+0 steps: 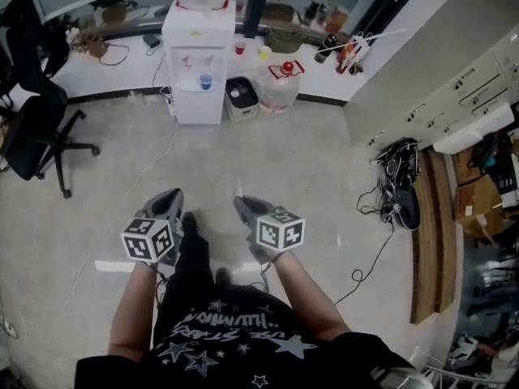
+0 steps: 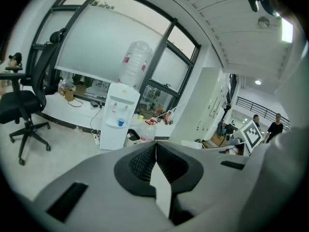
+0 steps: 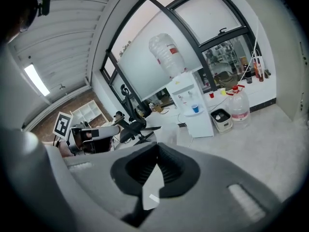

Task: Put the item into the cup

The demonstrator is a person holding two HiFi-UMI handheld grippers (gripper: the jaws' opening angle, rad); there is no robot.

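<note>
A small blue cup (image 1: 206,81) stands on the tray of a white water dispenser (image 1: 199,59) at the far wall; it also shows as the blue cup (image 2: 121,122) in the left gripper view and the blue cup (image 3: 195,108) in the right gripper view. My left gripper (image 1: 171,198) and right gripper (image 1: 243,207) are held side by side at waist height over the floor, well short of the dispenser. The left gripper (image 2: 155,147) has its jaws pressed together with nothing between them. The right gripper (image 3: 157,150) is shut and empty too. I see no loose item to pick.
A black office chair (image 1: 36,128) stands at the left. Beside the dispenser sit a white bin (image 1: 241,98) and a large water bottle (image 1: 278,87). A red cup (image 1: 240,48) and a yellow cup (image 1: 264,53) rest on the ledge. Cables (image 1: 399,181) lie by the right cabinets.
</note>
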